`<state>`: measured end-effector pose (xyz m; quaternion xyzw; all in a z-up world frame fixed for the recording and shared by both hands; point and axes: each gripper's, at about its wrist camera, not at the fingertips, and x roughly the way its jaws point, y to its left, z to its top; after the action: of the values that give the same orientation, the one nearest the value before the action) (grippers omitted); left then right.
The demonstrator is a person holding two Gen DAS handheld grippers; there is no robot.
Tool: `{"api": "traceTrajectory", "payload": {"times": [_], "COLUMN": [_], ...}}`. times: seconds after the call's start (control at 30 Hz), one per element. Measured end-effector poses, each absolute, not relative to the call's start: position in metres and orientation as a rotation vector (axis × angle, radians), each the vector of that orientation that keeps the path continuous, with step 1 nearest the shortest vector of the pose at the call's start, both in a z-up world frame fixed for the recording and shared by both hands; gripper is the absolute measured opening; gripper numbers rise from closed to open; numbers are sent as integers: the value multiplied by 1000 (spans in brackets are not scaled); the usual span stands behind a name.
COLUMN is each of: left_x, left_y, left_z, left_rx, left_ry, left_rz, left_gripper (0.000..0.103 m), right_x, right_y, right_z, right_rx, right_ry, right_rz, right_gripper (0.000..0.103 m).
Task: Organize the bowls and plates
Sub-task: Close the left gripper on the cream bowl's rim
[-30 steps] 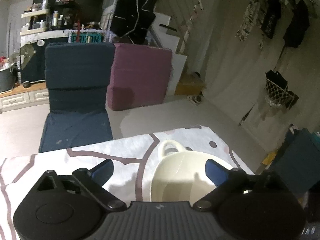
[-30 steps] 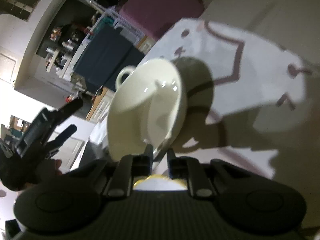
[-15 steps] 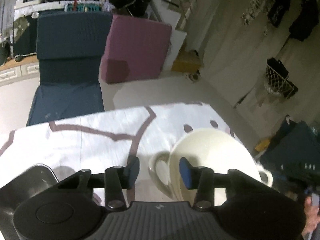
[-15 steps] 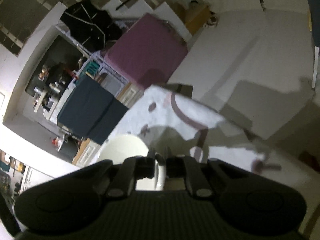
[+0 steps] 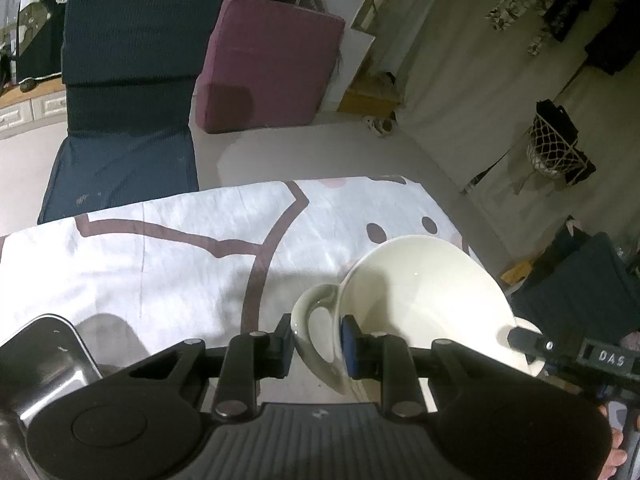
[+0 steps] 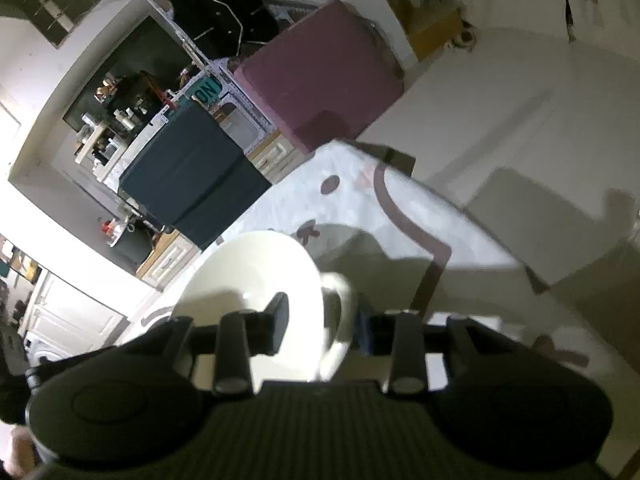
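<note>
- A cream two-handled bowl [image 5: 424,296] sits over the right-hand end of a table [image 5: 160,264] covered in a white cloth with brown lines and dots.
- The left hand-held gripper [image 5: 316,346] has just been closing and now has the bowl's near loop handle [image 5: 310,332] between its fingers: one finger sits outside the loop, and the blue-padded one [image 5: 349,344] is against the inner face of the bowl's wall.
- From its own camera, the right hand-held gripper [image 6: 322,326] straddles the opposite handle [image 6: 340,308] and rim. Its jaws have just been opening; the left finger [image 6: 276,326] stands inside the bowl with a clear gap to the wall, and the right one is largely hidden behind the handle, so I cannot tell whether it touches.
- In the left camera's view that gripper's tip [image 5: 524,340] reaches in over the bowl's far rim.
- A shiny metal tray [image 5: 44,364] lies at the table's left edge, well apart from the bowl.
- Beyond the table stand a dark blue floor chair [image 5: 128,112] and a maroon cushion [image 5: 268,68].
</note>
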<state>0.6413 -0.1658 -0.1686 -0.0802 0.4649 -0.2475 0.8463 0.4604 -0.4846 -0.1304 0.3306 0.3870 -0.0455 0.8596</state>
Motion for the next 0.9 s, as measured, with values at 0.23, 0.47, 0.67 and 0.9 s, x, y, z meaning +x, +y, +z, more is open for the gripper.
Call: {"api": "traceTrajectory", "payload": {"times": [0.23, 0.47, 0.67, 0.9], "left_x": [648, 649, 646, 638], "left_y": [-167, -170, -168, -161], "left_z": [-173, -171, -171, -171], "left_rx": [-206, -176, -161, -157], "left_ry": [999, 1007, 995, 1010], "left_rz": [-518, -524, -542, -580], "left_gripper": [28, 28, 27, 26], "right_x": [459, 455, 455, 456], "right_y": [-484, -479, -476, -476], "right_z": [-132, -126, -124, -123], "right_rx": [670, 627, 569, 525], "right_ry": [835, 839, 842, 852], "right_rz": [-120, -131, -129, -105], "right_gripper": [19, 20, 21, 21]}}
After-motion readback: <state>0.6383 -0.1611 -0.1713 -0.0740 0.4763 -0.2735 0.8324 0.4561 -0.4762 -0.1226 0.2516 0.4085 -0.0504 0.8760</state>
